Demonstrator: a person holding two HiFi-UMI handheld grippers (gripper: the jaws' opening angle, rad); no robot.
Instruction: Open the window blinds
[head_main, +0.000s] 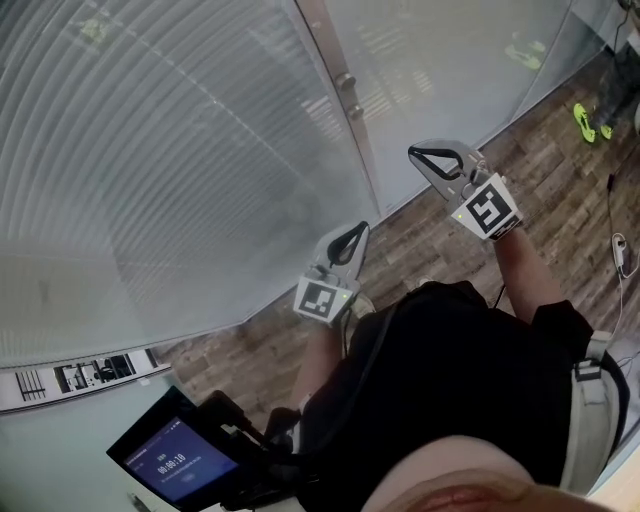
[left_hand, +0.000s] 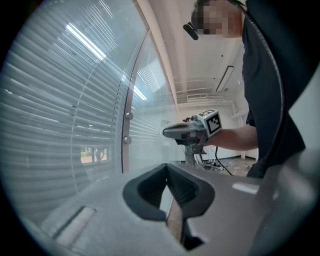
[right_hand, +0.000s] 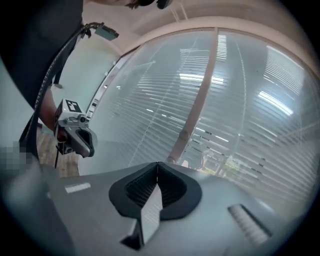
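Blinds (head_main: 150, 150) cover the window (head_main: 440, 60) ahead of the person, slats shut. Left claw (head_main: 360, 230) and right claw (head_main: 416, 154) are both closed and empty. No cord or wand shows, so a blind reach could strike the window.

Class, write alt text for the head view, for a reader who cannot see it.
The left hand-held gripper and the right hand-held gripper, both shut and empty, point toward lowered window blinds. Below lie a wood-plank floor, the person's black top and a lit screen.
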